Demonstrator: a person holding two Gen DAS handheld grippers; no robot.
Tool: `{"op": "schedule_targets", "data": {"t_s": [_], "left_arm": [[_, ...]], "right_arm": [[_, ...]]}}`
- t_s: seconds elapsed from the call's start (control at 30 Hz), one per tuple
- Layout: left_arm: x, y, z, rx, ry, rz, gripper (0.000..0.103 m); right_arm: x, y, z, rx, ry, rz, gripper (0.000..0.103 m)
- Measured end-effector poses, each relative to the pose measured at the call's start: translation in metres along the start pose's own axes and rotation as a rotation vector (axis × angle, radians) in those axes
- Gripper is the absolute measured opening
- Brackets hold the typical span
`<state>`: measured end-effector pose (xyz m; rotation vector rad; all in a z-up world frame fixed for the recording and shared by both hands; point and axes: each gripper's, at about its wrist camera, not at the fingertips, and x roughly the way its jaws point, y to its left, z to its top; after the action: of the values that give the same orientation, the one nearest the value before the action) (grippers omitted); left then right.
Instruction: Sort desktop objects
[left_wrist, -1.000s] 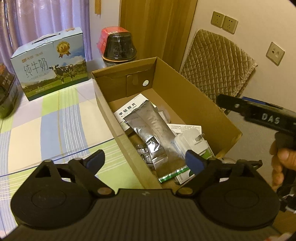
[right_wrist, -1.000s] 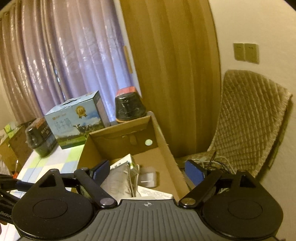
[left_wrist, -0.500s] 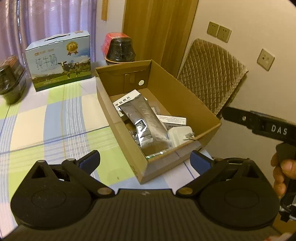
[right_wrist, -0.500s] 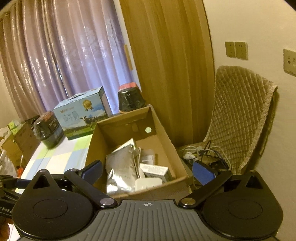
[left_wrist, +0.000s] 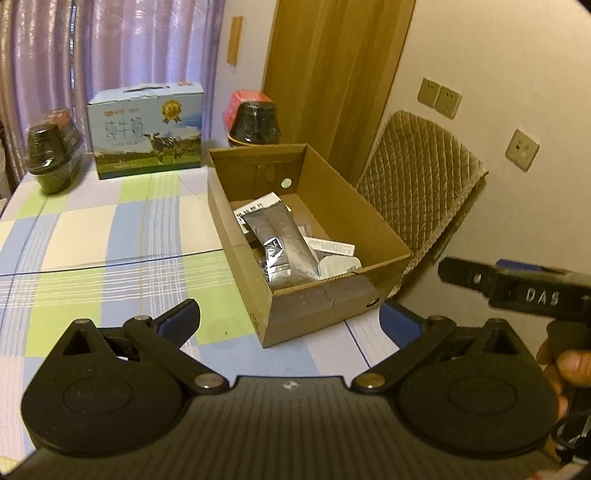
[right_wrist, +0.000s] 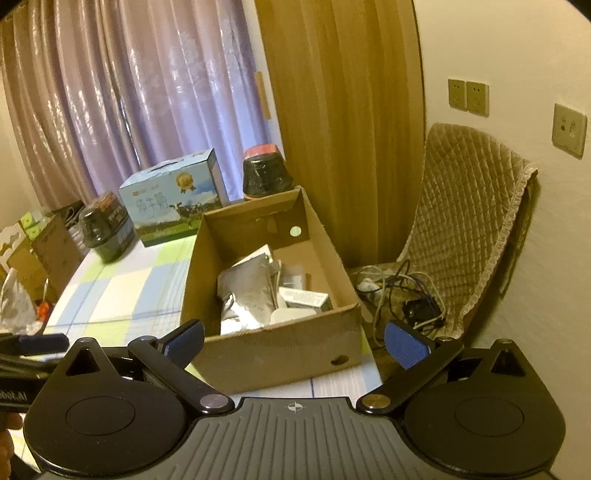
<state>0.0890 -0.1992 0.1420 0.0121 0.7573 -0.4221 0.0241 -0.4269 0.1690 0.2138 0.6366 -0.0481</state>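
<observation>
An open cardboard box (left_wrist: 332, 306) (right_wrist: 280, 350) stands at the right end of the checked tablecloth (left_wrist: 110, 236). Inside lie a silver foil pouch (left_wrist: 284, 243) (right_wrist: 247, 291), a white medicine box (left_wrist: 258, 206), a flat white carton (left_wrist: 332, 245) (right_wrist: 304, 297) and a white charger (left_wrist: 338, 266) (right_wrist: 291, 315). My left gripper (left_wrist: 290, 319) hangs open and empty in front of the box. Just before the box's near wall, my right gripper (right_wrist: 295, 341) is open and empty too. It also shows at the right of the left wrist view, held by a hand (left_wrist: 570, 365).
At the back stand a blue milk carton (left_wrist: 146, 129) (right_wrist: 173, 201) and two dark wrapped jars (left_wrist: 55, 147) (left_wrist: 253, 120). A quilted chair (right_wrist: 469, 221) with tangled cables (right_wrist: 399, 295) sits right of the table. Boxes and a plastic bag (right_wrist: 16, 306) crowd the far left.
Both grippers have drawn back and up from over the box, so the whole box and more tablecloth now show. Both stay open and empty.
</observation>
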Motion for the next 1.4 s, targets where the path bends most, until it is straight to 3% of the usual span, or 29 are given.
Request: {"op": "schedule_targets", "data": {"t_s": [0.27,0.57,1.4], "left_arm": [[-0.033,-0.006,-0.013,-0.003,-0.046,0.029,0.102],[-0.051,-0.011,-0.027,-0.022,-0.058,0.022,0.102],[-0.053,-0.011,-0.033,-0.02,-0.056,0.039,0.102]], "right_arm": [[-0.027,0.007,-0.012,0.039,0.0,0.02,0.101],[-0.049,0.023,-0.022,-0.014,-0.004,0.007,0.101],[-0.062,0.035,-0.022,-0.066,-0.018,-0.013,0.101]]}}
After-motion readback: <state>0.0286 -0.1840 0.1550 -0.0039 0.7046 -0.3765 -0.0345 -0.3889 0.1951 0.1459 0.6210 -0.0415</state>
